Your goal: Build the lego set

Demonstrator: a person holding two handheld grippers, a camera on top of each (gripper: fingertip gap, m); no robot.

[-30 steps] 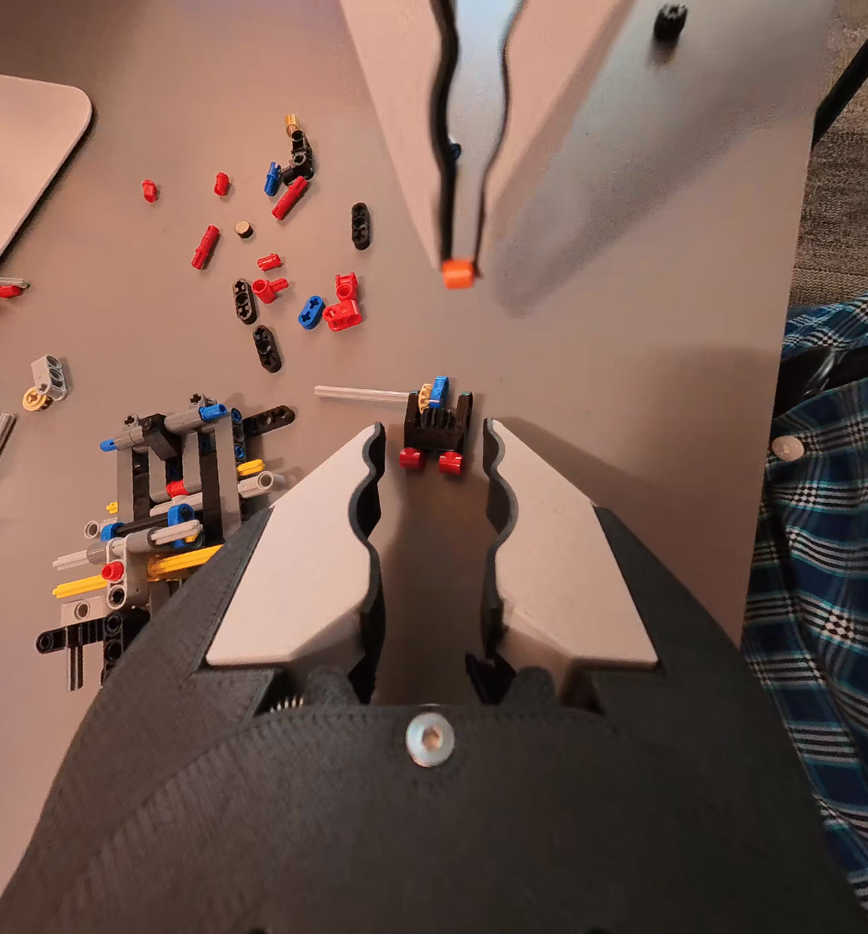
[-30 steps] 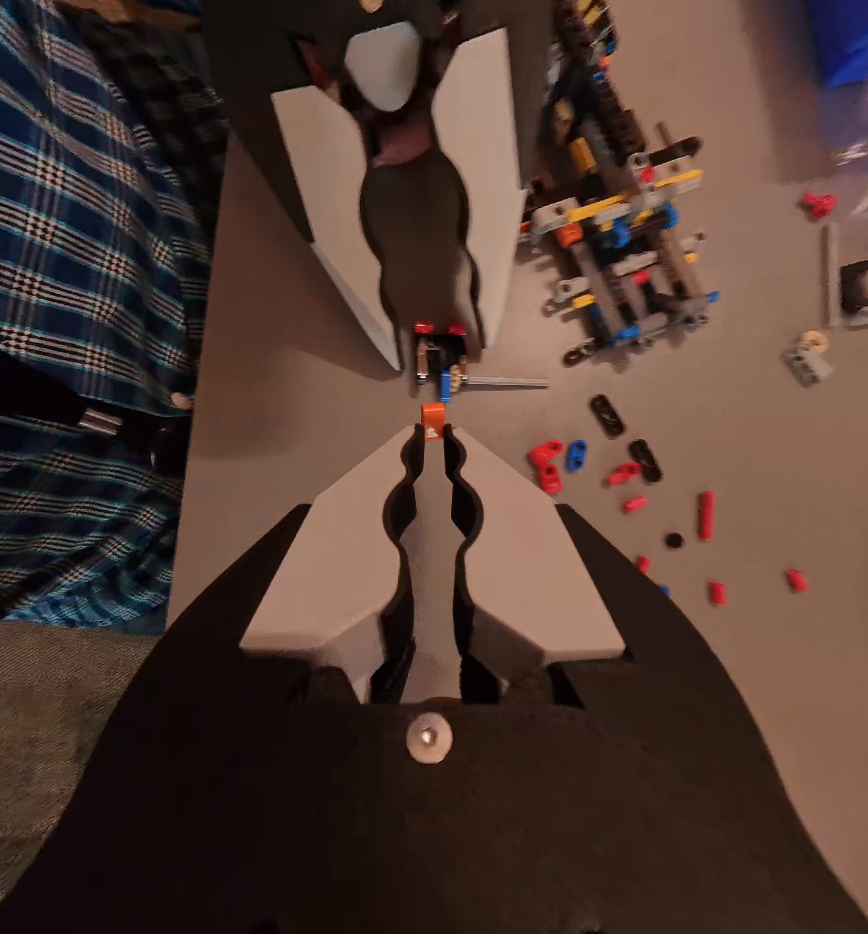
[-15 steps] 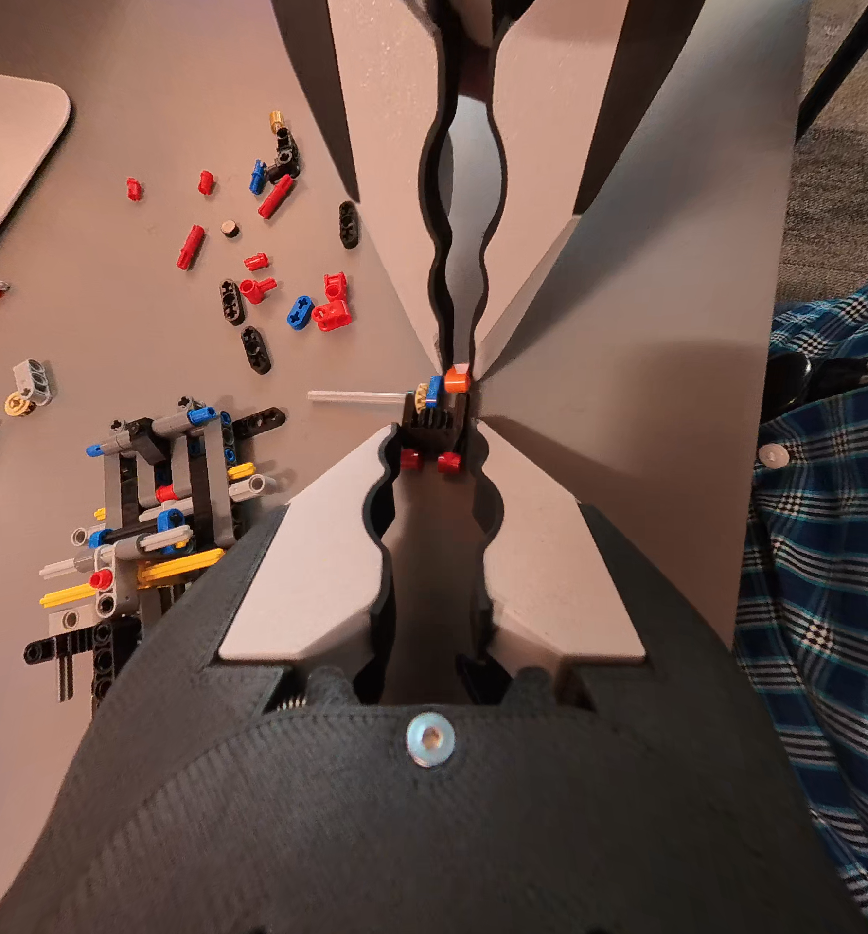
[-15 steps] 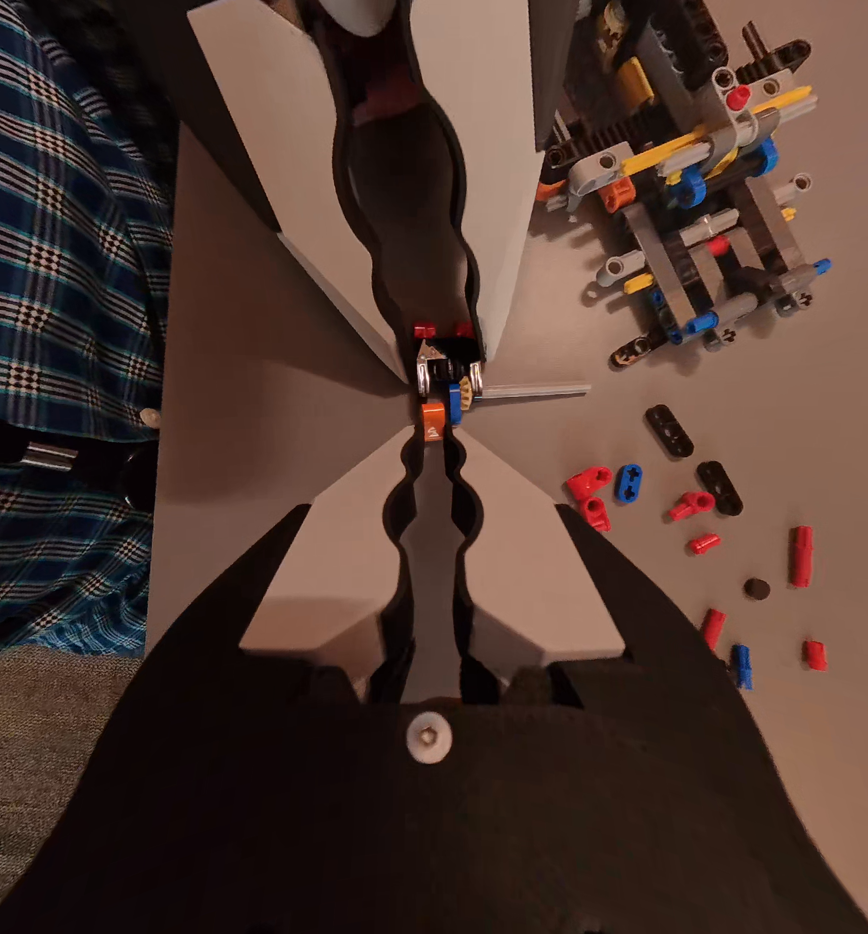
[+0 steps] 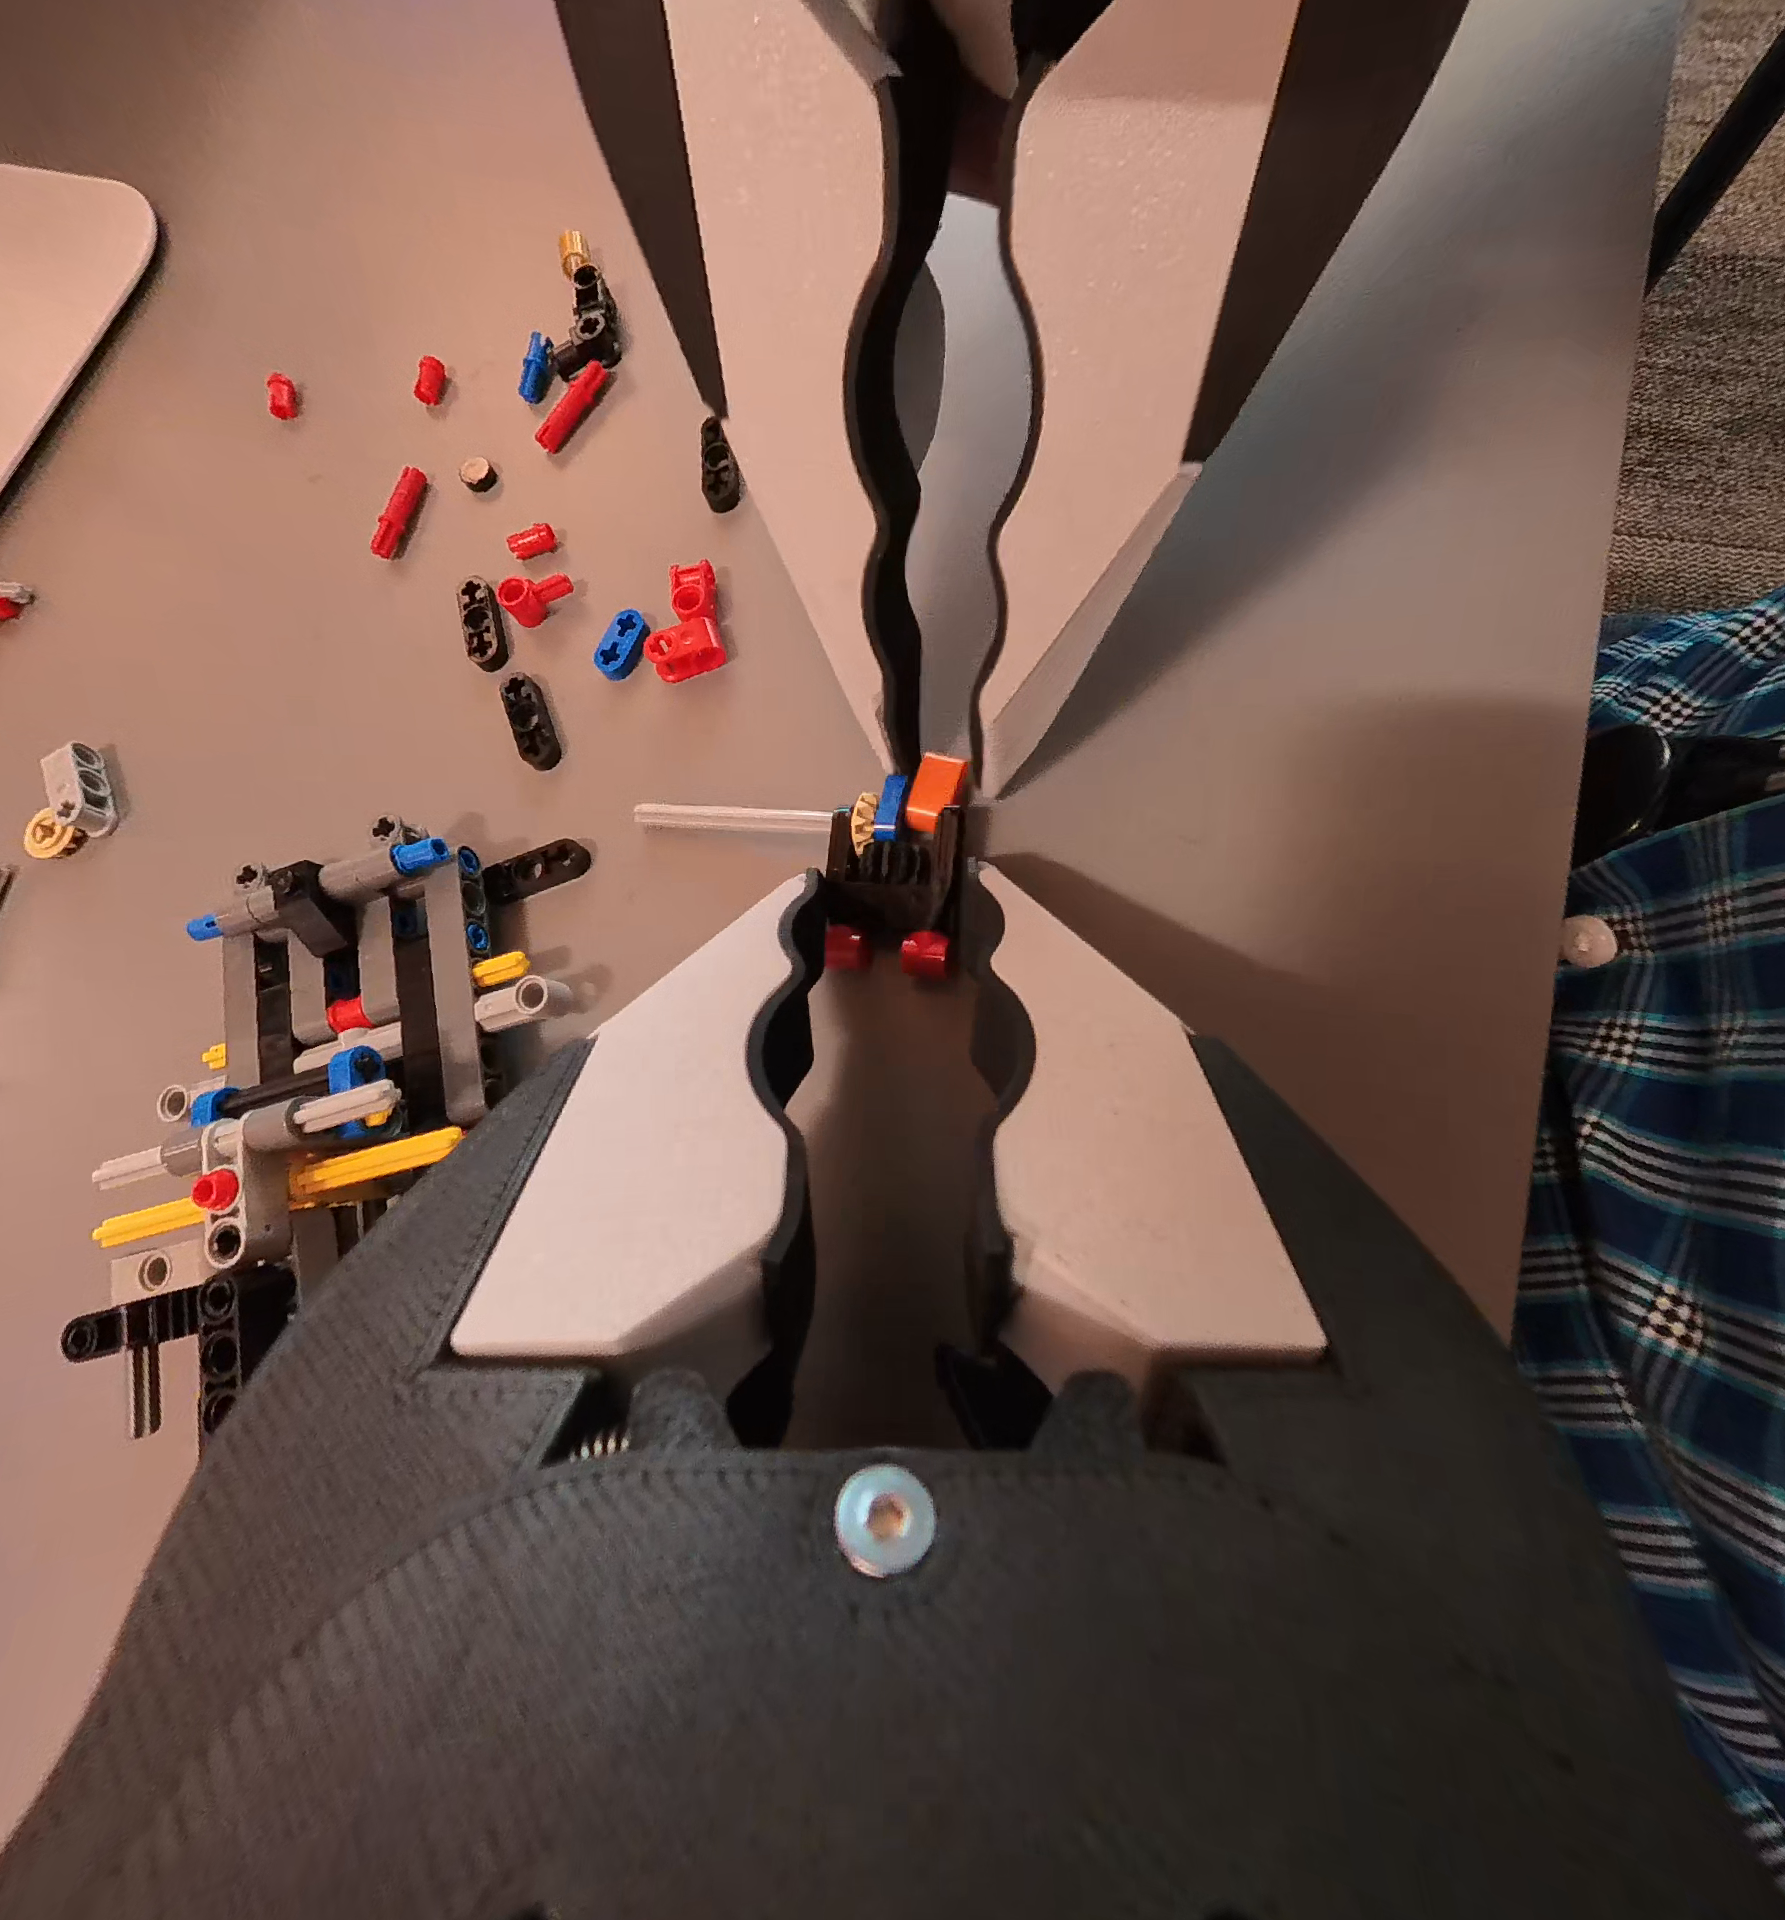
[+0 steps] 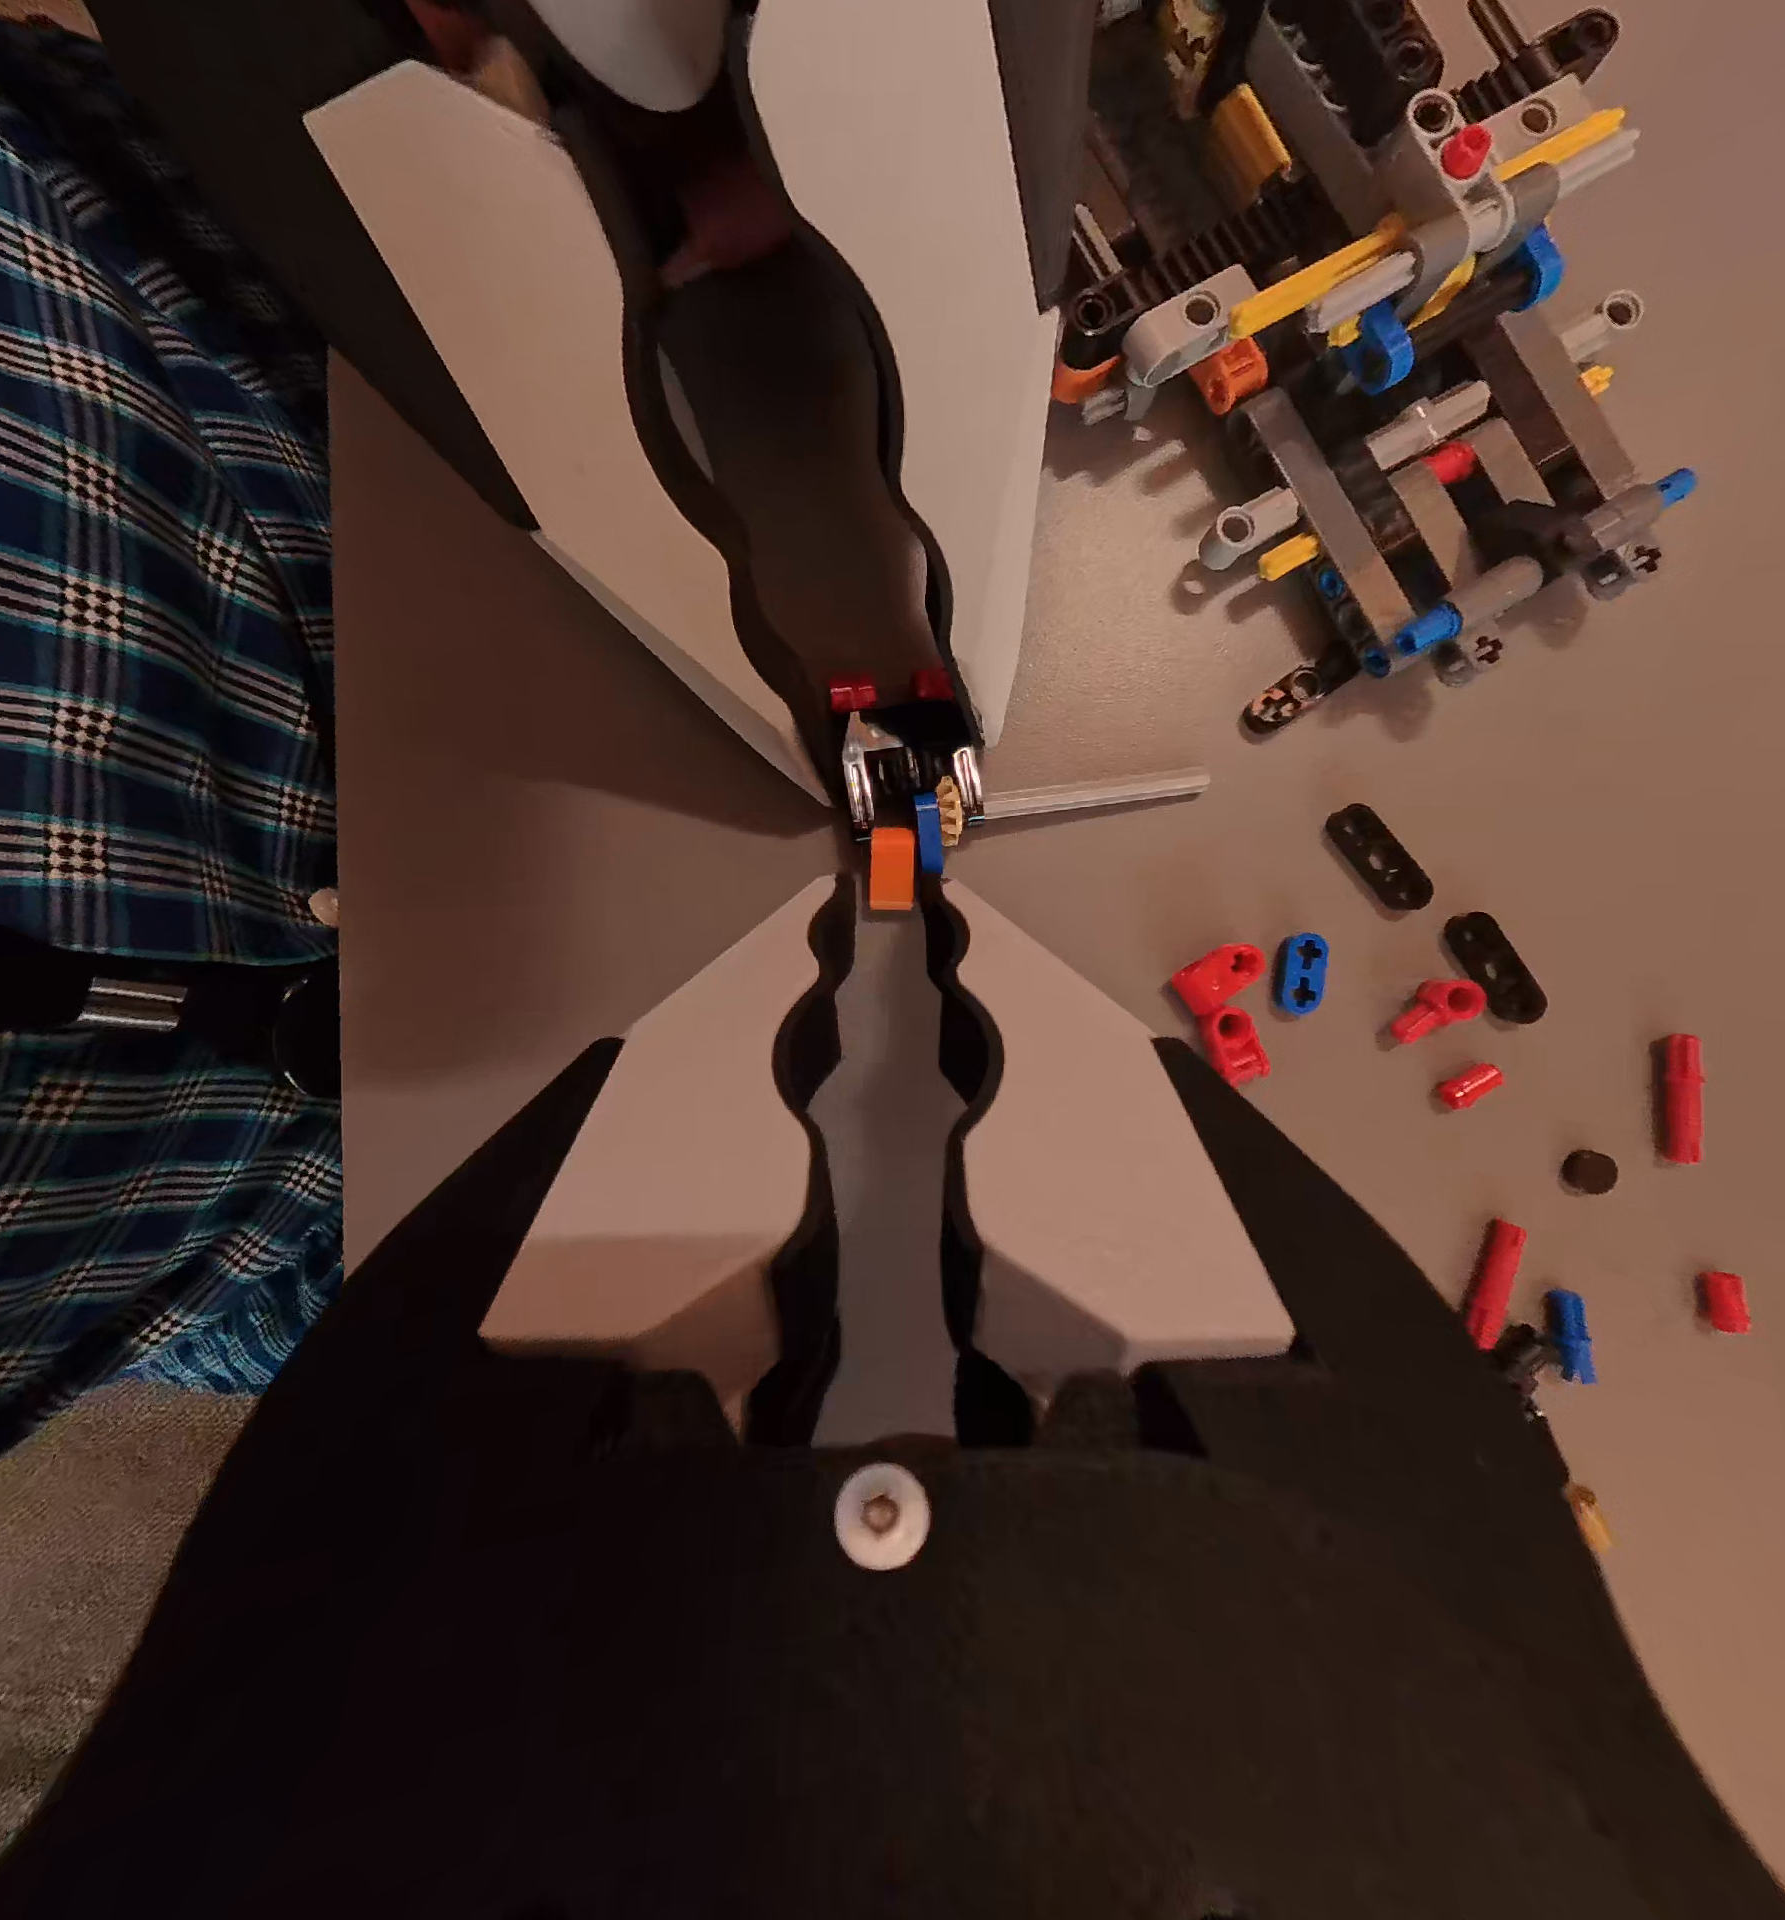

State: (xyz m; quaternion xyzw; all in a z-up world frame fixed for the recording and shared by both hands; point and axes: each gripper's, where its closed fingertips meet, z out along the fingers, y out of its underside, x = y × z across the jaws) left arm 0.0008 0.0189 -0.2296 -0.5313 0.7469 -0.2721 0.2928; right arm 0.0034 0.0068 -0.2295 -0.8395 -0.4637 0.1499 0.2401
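A small black lego assembly point(image 5: 893, 878) with two red pins, a tan gear, a blue piece and a pale axle point(image 5: 732, 818) rests on the grey table. My left gripper point(image 5: 893, 881) is shut on its black frame. My right gripper point(image 5: 935, 764) comes in from the far side, shut on an orange piece point(image 5: 938, 792) that touches the assembly beside the blue piece. In the right wrist view the orange piece point(image 6: 890, 868) sits at my right gripper's tips point(image 6: 890, 885), against the assembly point(image 6: 909, 769) held by the left gripper point(image 6: 903, 756).
A larger grey, black and yellow lego build point(image 5: 348, 1018) lies to the left, also in the right wrist view point(image 6: 1407, 416). Loose red, blue and black pieces point(image 5: 555, 582) are scattered behind it. A person in a plaid shirt point(image 5: 1698, 1091) sits at the table edge. A pale board point(image 5: 15, 312) lies far left. Left and right tips are no more than a few centimetres apart.
My right gripper has brought the orange piece down and in until it meets the small assembly. My left gripper has closed around the assembly's black frame.
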